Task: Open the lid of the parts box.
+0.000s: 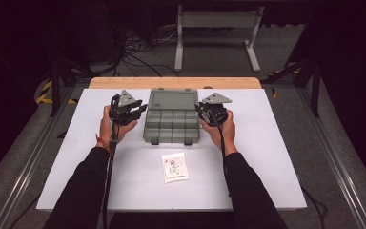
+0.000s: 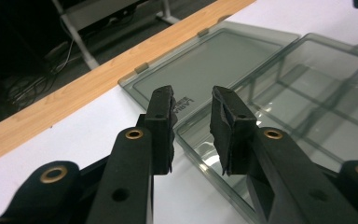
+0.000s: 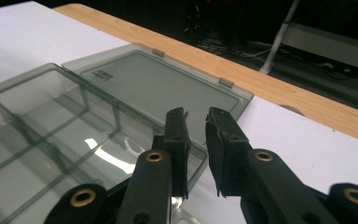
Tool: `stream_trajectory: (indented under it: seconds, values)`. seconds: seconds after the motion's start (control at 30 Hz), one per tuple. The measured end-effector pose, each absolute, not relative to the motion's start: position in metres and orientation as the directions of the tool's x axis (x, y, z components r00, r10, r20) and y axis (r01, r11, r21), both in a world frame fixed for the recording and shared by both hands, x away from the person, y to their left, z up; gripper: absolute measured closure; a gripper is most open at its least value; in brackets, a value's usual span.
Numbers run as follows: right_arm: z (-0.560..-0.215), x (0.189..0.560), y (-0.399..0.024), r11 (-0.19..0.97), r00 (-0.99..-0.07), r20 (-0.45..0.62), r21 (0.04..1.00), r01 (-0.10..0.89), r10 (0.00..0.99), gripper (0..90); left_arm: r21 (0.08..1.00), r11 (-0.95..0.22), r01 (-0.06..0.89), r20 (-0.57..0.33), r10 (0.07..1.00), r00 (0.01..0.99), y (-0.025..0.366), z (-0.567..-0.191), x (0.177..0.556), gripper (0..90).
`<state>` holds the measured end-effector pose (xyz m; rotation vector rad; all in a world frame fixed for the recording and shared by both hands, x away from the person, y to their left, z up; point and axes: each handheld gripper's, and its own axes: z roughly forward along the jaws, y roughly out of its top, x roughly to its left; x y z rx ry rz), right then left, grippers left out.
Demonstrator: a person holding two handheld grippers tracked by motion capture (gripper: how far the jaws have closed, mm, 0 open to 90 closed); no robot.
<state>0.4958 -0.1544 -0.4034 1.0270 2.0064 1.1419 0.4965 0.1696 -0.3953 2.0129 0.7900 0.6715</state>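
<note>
A smoky clear compartment box [image 1: 171, 125] lies open at the middle of the white table, its lid [image 1: 173, 99] folded flat toward the far side. My left gripper [image 1: 140, 110] hovers at the box's left edge; in the left gripper view its jaws [image 2: 192, 93] stand apart over the lid's corner [image 2: 214, 60] with nothing between them. My right gripper [image 1: 201, 112] hangs at the box's right edge. In the right gripper view it [image 3: 196, 114] shows a narrow empty gap above the tray's rim, beside the lid [image 3: 158, 79]. The tray's compartments [image 2: 307, 84] look empty.
A small white printed packet [image 1: 175, 167] lies flat in front of the box, between my forearms. A wooden strip [image 1: 171, 83] runs along the table's far edge. Beyond it are a metal frame [image 1: 217, 28] and cables on the dark floor.
</note>
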Motion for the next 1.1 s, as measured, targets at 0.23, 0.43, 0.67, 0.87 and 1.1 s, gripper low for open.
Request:
stream_trajectory:
  seconds: [0.23, 0.43, 0.67, 0.87, 1.1]
  values:
    - [-0.397, 0.478, -0.156, 0.338, -0.56, -0.126, 0.894, 0.294, 0.819, 77.0, 0.863, -0.451, 0.228, 0.187, 0.705, 0.684, 0.175, -0.388, 0.478, 68.0]
    - [-0.393, 0.463, -0.156, 0.366, -0.591, -0.145, 0.89, 0.274, 0.794, 75.8, 0.863, -0.471, 0.185, 0.216, 0.673, 0.707, 0.177, -0.383, 0.461, 67.2]
    - [-0.391, 0.447, -0.161, 0.364, -0.613, -0.138, 0.894, 0.261, 0.778, 74.9, 0.869, -0.472, 0.15, 0.228, 0.65, 0.725, 0.182, -0.381, 0.444, 66.2]
    - [-0.39, 0.436, -0.164, 0.376, -0.627, -0.149, 0.893, 0.246, 0.764, 73.7, 0.869, -0.479, 0.122, 0.244, 0.63, 0.737, 0.185, -0.383, 0.43, 63.5]
    - [-0.391, 0.424, -0.167, 0.365, -0.651, -0.123, 0.897, 0.25, 0.749, 71.0, 0.867, -0.487, 0.104, 0.257, 0.616, 0.745, 0.189, -0.389, 0.418, 59.5]
